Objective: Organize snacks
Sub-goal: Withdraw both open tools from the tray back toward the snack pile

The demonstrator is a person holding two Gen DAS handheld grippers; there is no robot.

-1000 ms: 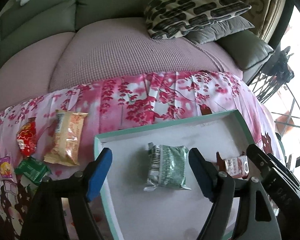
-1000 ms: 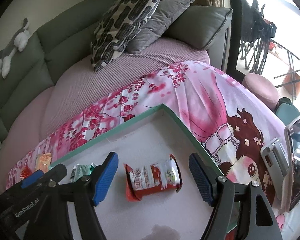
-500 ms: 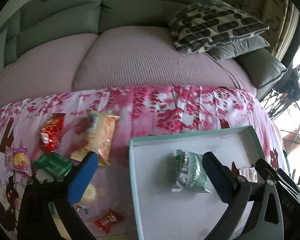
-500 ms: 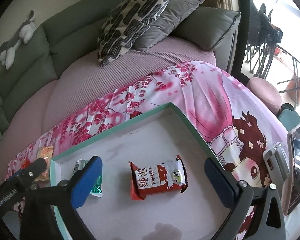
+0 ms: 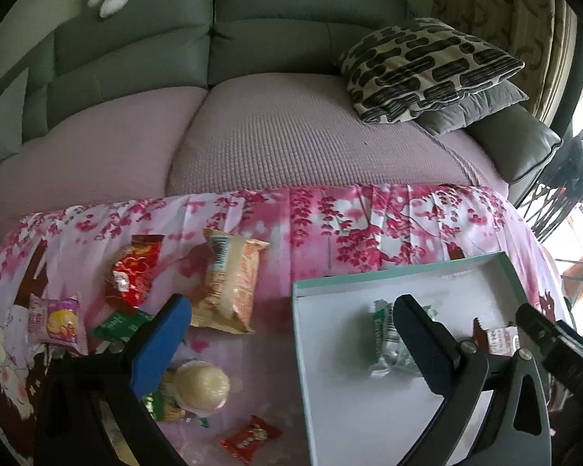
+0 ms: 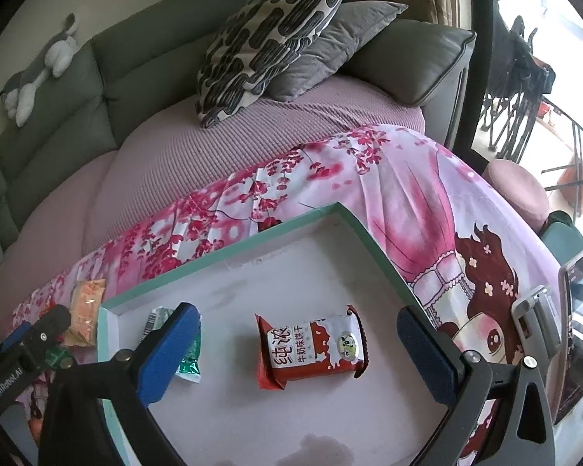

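Snacks are split right now: two sit inside the teal-rimmed tray (image 6: pixel 363 229), the green packet (image 5: pixel 388 339) towards its left end and the red-and-white biscuit pack (image 6: pixel 311 347) near the middle, while the rest lie loose on the pink blossom cloth (image 5: pixel 330 225) covering the surface.

Out on that cloth I can see an orange noodle-type bag (image 5: pixel 231 283), a red foil pouch (image 5: pixel 132 275), a small pink packet (image 5: pixel 56 320), a dark green sachet (image 5: pixel 116 324), a round pale cake in clear wrap (image 5: pixel 200 386) and a little red candy (image 5: pixel 250 437).

The left hand-held gripper (image 5: pixel 291 345) hangs over the tray's left wall with its jaws spread very wide, nothing between them, one blue pad out over the loose pile. My read is that it's going for another snack. To do that well, pick a single packet, the orange bag being nearest, come down square over its short width, and close on the wrapper body, not a slippery sealed edge. Keep clear of the tray wall on the way.

The right hand-held gripper (image 6: pixel 297 343) is also gaping wide and empty, pads standing either side of the biscuit pack but well apart from it, touching nothing.
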